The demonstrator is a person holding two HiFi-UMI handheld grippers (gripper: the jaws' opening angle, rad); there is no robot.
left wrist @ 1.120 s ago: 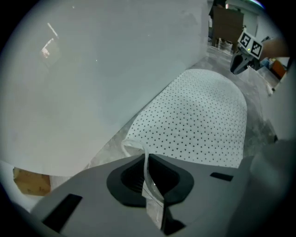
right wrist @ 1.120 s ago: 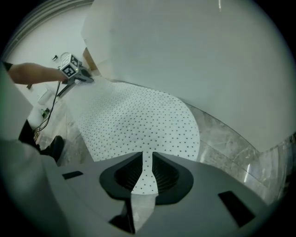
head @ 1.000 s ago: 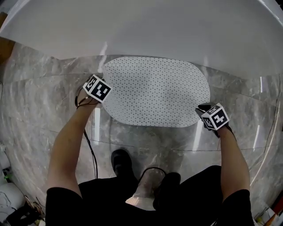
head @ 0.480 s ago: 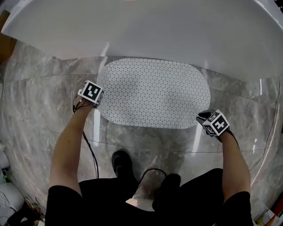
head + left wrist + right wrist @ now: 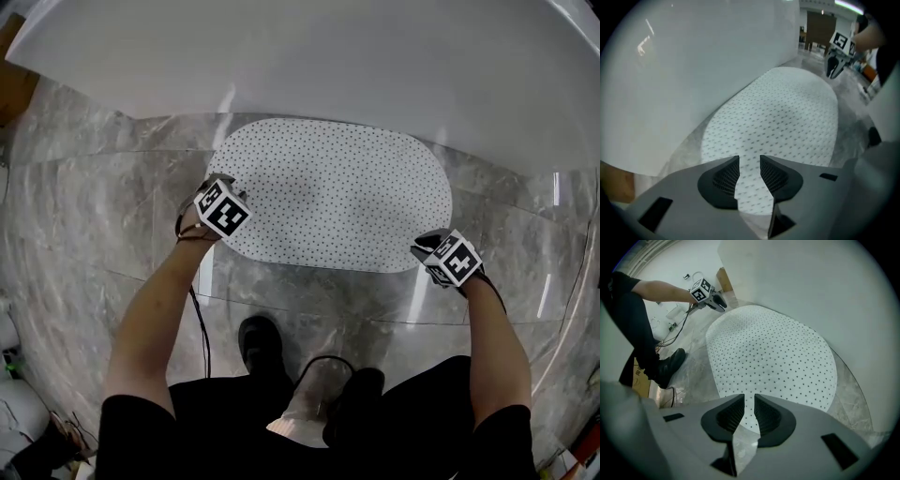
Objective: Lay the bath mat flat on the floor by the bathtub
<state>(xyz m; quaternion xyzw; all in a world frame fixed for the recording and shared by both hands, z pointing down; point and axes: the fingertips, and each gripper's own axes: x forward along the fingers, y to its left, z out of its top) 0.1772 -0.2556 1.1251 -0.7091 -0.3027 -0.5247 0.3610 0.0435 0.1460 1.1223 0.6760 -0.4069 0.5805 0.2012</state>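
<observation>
Below, a white oval bath mat (image 5: 337,192) with a pattern of small dark dots lies flat on the grey marble floor (image 5: 94,197). Its far long edge runs just beside the curved white wall of the bathtub (image 5: 309,66).

Left hand-held gripper (image 5: 225,202): it is positioned over the mat's near left edge. In the left gripper view, its two dark ribbed jaws stand slightly apart. The dotted mat shows through the gap beneath them, and nothing is clamped.

Right hand-held gripper (image 5: 433,246): it sits at the mat's near right corner, where the mat meets the bare floor. In the right gripper view, its jaws are separated by only a narrow gap. The mat's rim and the marble are both visible through this gap, and the jaws grip nothing.

Each gripper's marker cube also appears in the other gripper's view, at the far end of the mat.

Person: both bare forearms reach forward from black sleeves. One black shoe (image 5: 258,342) rests on the floor near the mat's front edge. A thin black cable (image 5: 197,319) trails from the left gripper towards the person.
</observation>
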